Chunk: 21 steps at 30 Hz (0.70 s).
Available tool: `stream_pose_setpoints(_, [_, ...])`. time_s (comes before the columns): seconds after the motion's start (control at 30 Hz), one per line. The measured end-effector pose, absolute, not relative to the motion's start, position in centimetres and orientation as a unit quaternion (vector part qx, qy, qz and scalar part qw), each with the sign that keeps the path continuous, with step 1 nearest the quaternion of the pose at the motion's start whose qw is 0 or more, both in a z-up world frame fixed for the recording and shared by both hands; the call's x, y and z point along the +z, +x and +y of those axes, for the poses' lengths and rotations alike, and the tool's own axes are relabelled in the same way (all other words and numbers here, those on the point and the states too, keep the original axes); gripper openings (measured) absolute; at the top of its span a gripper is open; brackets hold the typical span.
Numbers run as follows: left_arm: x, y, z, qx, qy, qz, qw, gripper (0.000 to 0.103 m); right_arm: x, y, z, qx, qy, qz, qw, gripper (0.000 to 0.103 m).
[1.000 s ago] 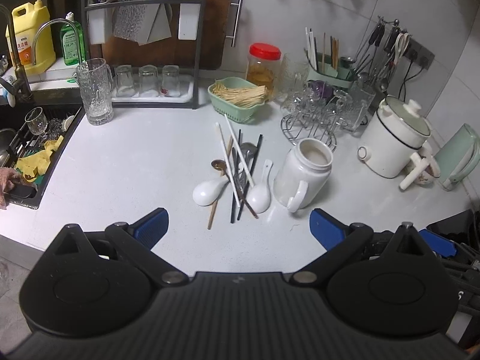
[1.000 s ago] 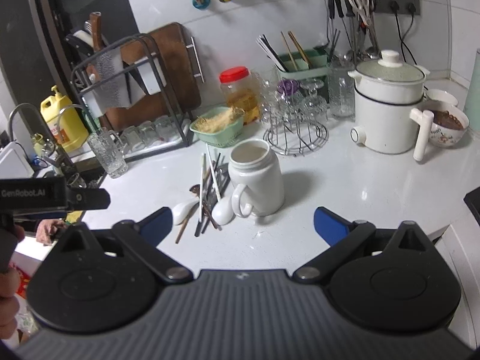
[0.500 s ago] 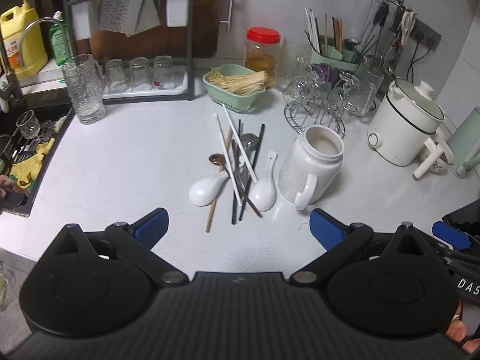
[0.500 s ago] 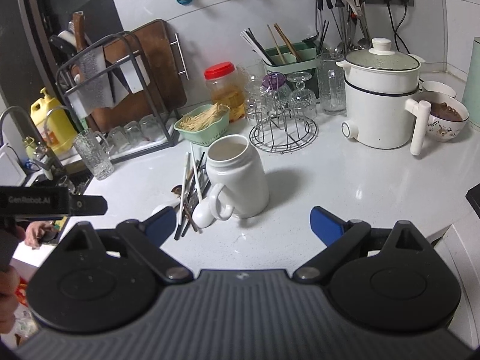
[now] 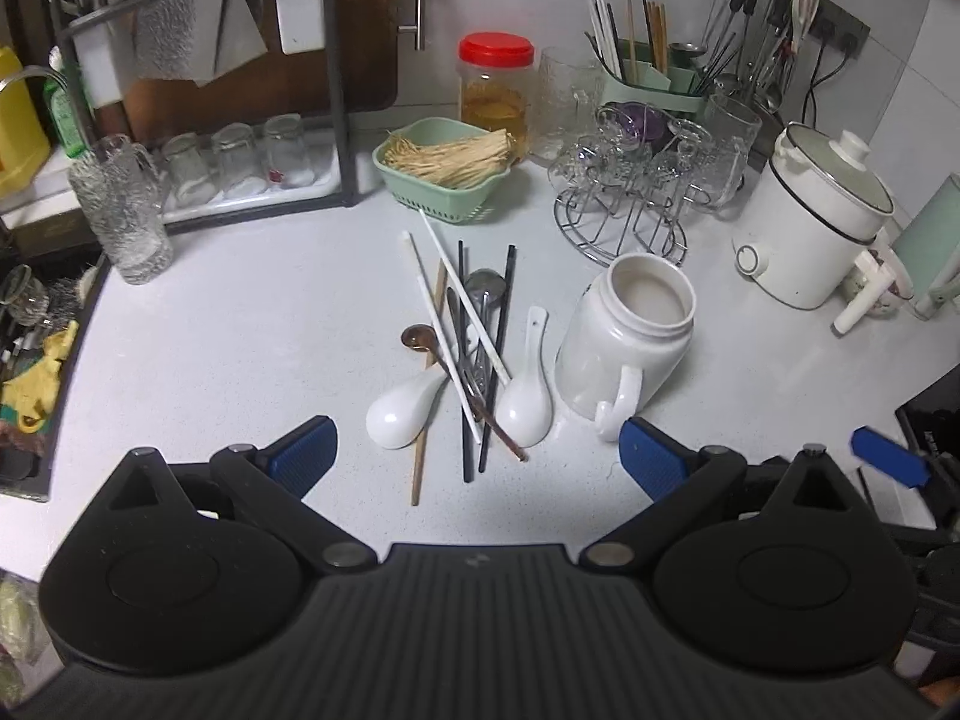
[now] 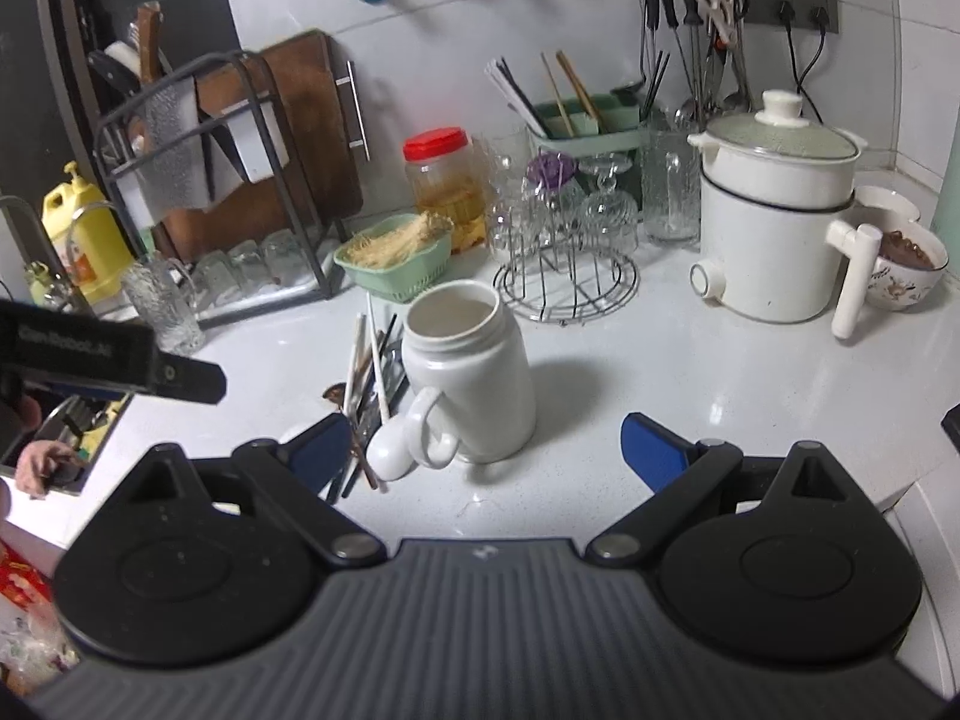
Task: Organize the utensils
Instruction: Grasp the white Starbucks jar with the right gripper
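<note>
I have both grippers over the white tabletop [image 5: 210, 330], and neither one holds anything. The left gripper [image 5: 477, 456] has its jaws spread wide, with the pile of utensils [image 5: 468, 354] lying on the tabletop just ahead of the gap between them. The right gripper [image 6: 486, 447] also has its jaws wide apart, nothing between the blue pads, and the white ceramic jar [image 6: 468, 378] stands upright just ahead of them with its handle turned toward me.

In the pile I count 2 white ceramic spoons [image 5: 522, 402], 1 on each side of the heap, bowls toward me. Across and between them lie 2 white chopsticks [image 5: 462, 294], black chopsticks [image 5: 507, 324], a wooden chopstick [image 5: 420, 468], a small dark brown spoon [image 5: 419, 338] and a metal spoon [image 5: 485, 285]; they overlap loosely, most running away from me. The jar's mouth is open, and the jar sits just right of the pile, close to the nearer white spoon.

Behind the pile sits a green basket [image 5: 444, 195] of thin pale sticks, and further right a green utensil holder [image 5: 651, 81] against the wall with chopsticks standing in it.
</note>
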State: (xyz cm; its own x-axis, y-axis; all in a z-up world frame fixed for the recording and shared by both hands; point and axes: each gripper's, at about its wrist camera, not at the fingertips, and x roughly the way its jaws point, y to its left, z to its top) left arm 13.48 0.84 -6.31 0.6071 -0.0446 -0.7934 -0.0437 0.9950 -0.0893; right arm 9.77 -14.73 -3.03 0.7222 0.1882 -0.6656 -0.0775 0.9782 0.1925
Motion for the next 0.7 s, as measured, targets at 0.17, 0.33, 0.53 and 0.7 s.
stream_pose_setpoints(0.17, [-8.3,15.5,2.6,0.003,-0.044,0.452,0.891,0.102,-4.1,11.1,-13.5,0.063,0.086,0.374,0.921,0.098])
stream_pose_setpoints(0.33, [-9.7,17.6,4.8,-0.007,-0.062,0.464,0.884,0.102,-5.3,12.6,-12.2,0.064,0.079,0.378,0.920,0.098])
stream_pose_setpoints(0.53, [-11.7,20.3,6.8,-0.019,-0.071,0.477,0.876,0.102,-6.6,14.1,-10.7,0.064,0.065,0.383,0.919,0.098])
stream_pose_setpoints(0.7, [-13.3,22.1,8.2,-0.034,-0.083,0.480,0.873,0.102,-7.5,15.7,-9.5,0.052,0.051,0.383,0.921,0.098])
